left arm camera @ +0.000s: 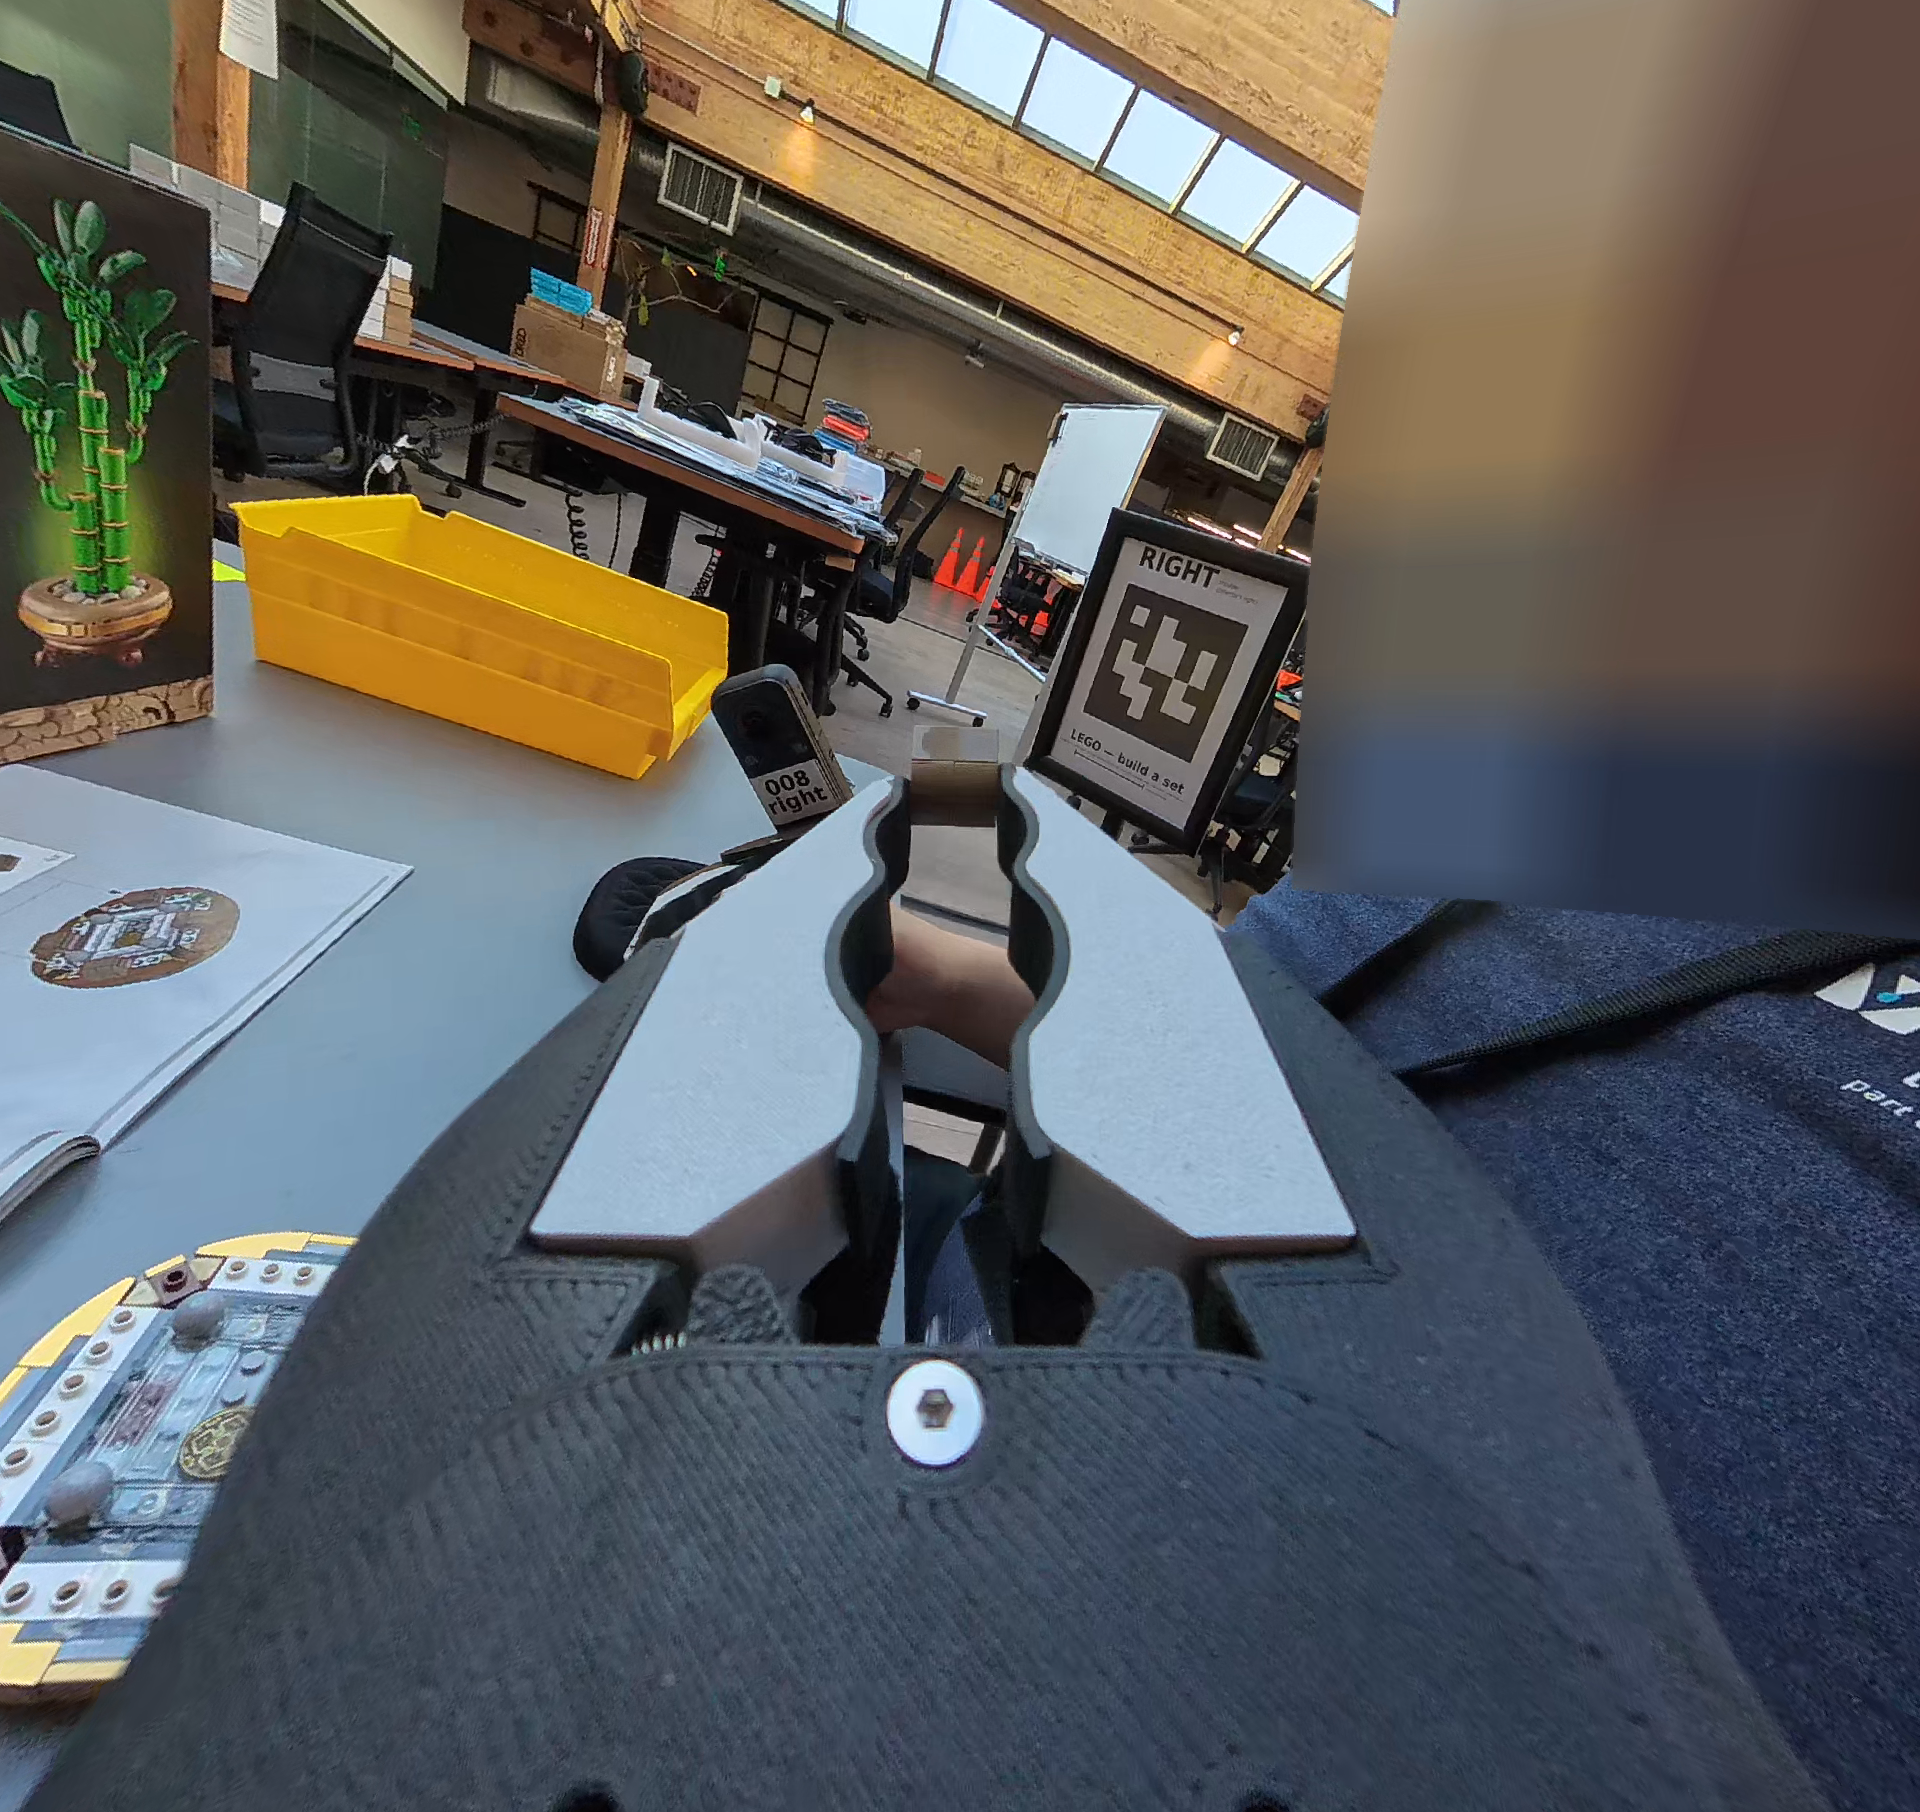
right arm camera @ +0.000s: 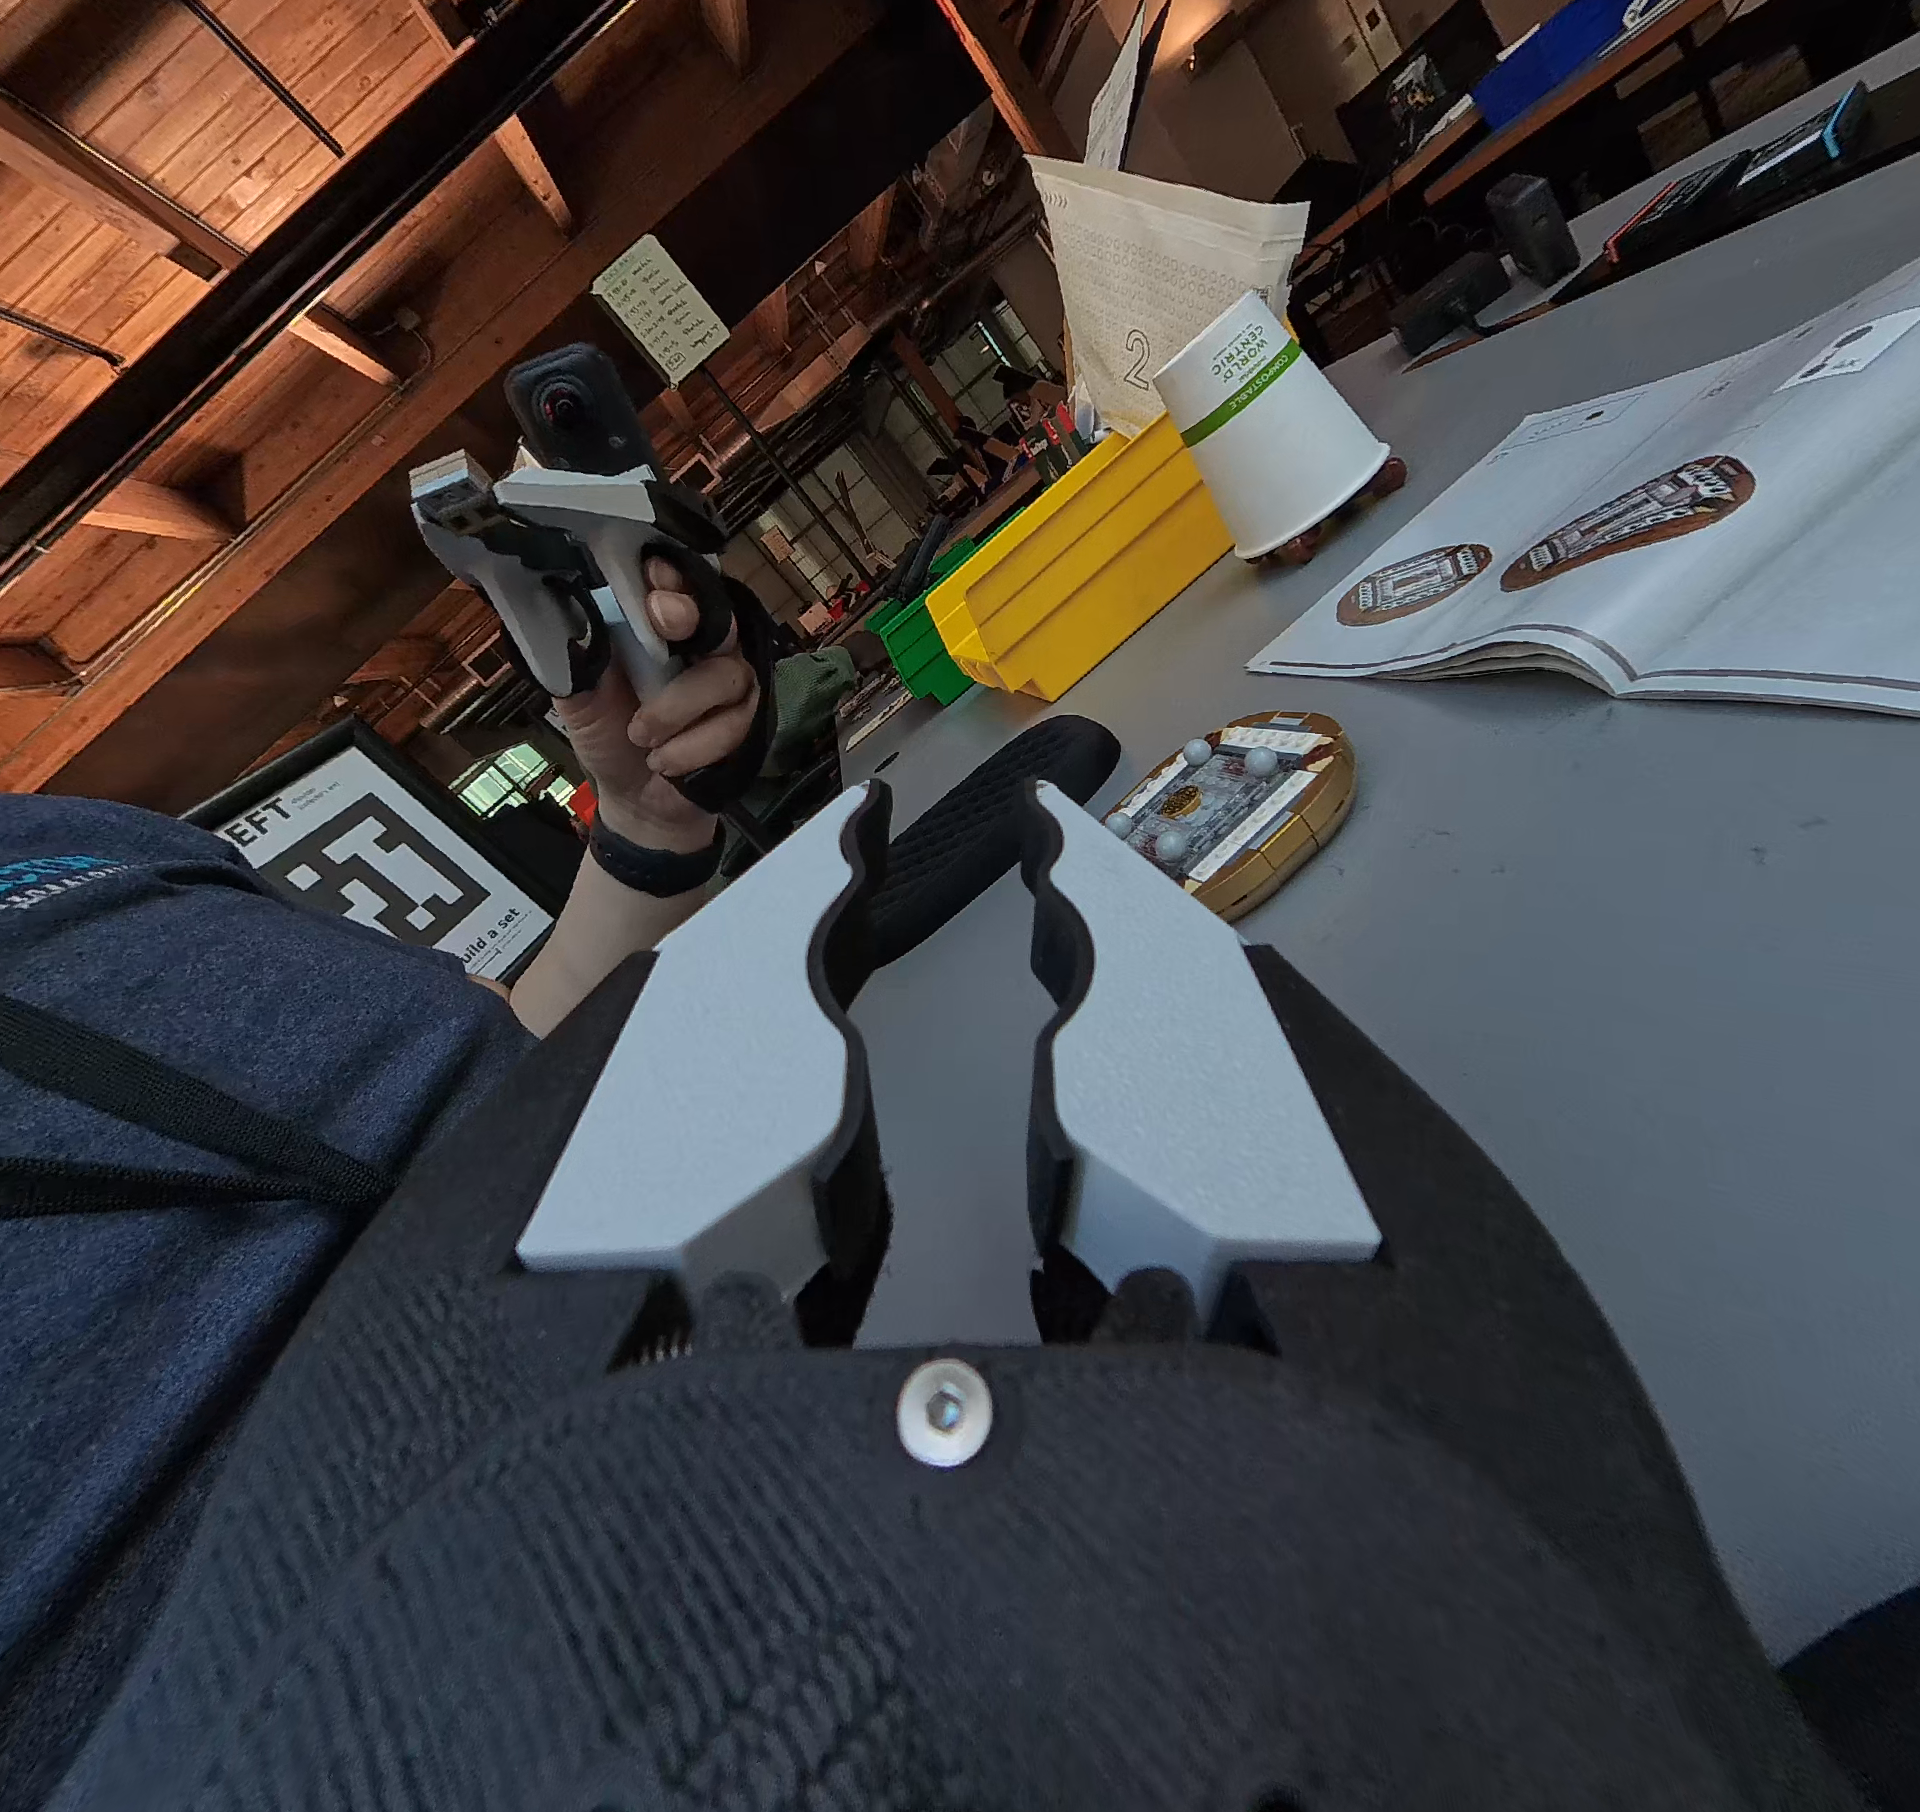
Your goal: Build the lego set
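My left gripper is raised above the table edge and shut on a small grey and tan lego piece at its fingertips. It also shows in the right wrist view, held up in a hand. My right gripper is open and empty, low over the grey table. The round brown and gold lego base with grey studs and balls lies just beyond its right finger. The base also shows at the lower left of the left wrist view. The open instruction booklet lies past the base and shows in the left wrist view.
A yellow bin stands on the table with a green bin behind it. An upturned paper cup and a paper bag stand nearby. The lego box is far left. Framed marker signs stand beside the person's blue-shirted torso. The tips of one gripper are about 15 cm away from the tips of the other.
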